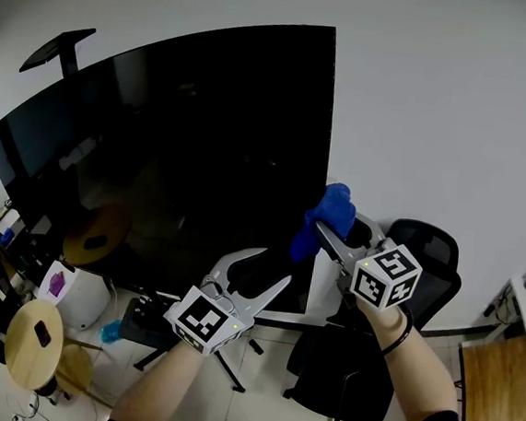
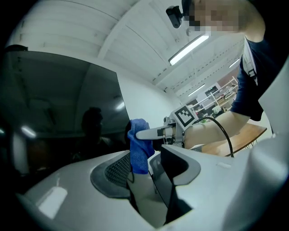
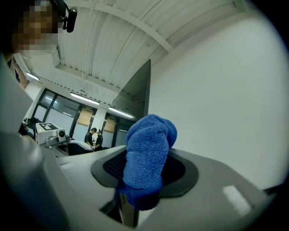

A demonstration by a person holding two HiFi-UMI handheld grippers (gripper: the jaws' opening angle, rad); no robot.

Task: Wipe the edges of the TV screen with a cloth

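Note:
A large black TV [image 1: 185,151] stands on a floor stand against a white wall. My right gripper [image 1: 335,232] is shut on a bunched blue cloth [image 1: 329,213], which is at the TV's right edge, near the lower corner. The right gripper view has the cloth [image 3: 149,153] filling the space between the jaws, with the TV's edge [image 3: 143,85] rising behind it. My left gripper [image 1: 259,271] hangs lower and to the left, in front of the screen's bottom part. It is open with nothing between its fingers. From the left gripper view I see the cloth [image 2: 137,146] pinched in the right gripper [image 2: 156,133] beside the screen [image 2: 54,113].
A black office chair [image 1: 388,356] stands under my right arm. Round wooden stools [image 1: 36,340] and a white bin [image 1: 79,294] are on the floor at the lower left. A wooden tabletop [image 1: 495,394] lies at the far right. The TV stand's legs [image 1: 229,370] spread below the screen.

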